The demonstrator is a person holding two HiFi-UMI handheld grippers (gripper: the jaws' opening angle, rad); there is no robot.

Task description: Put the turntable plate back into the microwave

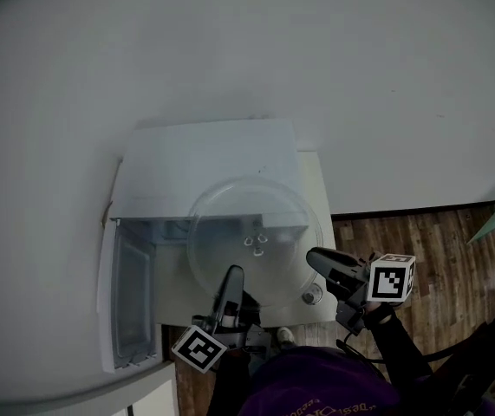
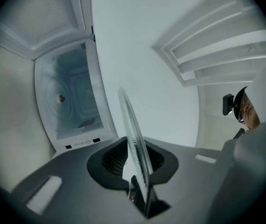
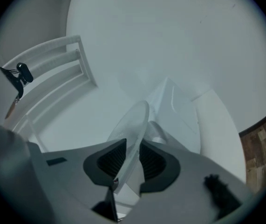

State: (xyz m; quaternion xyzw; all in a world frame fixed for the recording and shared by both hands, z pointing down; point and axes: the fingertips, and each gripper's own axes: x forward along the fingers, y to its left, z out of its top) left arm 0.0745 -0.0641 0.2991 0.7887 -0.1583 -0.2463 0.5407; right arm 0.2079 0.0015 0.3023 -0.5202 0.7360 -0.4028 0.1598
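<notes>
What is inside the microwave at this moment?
The microwave looks bare inside: only a small hub shows at the centre of its floor. The glass plate is outside. In the head view that plate covers most of the opening.

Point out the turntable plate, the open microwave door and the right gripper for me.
turntable plate (image 1: 230, 228): head view, on the clear glass left of its hub.
microwave door (image 1: 133, 293): head view, on the door's inner window panel.
right gripper (image 1: 314, 258): head view, at its jaw tips on the plate's rim.
</notes>
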